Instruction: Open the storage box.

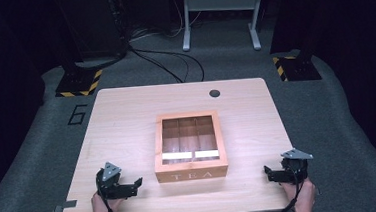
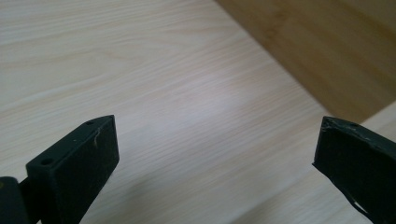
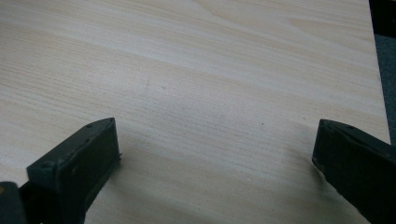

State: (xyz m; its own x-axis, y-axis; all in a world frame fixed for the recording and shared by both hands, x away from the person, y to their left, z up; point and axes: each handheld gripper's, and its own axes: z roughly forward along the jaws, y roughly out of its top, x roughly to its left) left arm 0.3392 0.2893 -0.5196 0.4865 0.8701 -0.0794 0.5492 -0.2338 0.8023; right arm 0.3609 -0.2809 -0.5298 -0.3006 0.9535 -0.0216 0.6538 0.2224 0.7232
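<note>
- I see the wooden tea box, glass lid shut, at mid-bench.
- My left gripper rests near its front-left corner, jaws spread wide, empty.
- My right gripper sits well right, jaws likewise apart.

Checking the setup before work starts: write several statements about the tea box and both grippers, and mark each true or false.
1. The tea box has its lid shut. True.
2. The left gripper clamps the box. False: it is apart from the box, jaws spread over bare table.
3. The right gripper is open. True.
4. The box lies at the table's far left corner. False: it sits near the middle, between the grippers.
5. The box front reads TEA. True.
</note>
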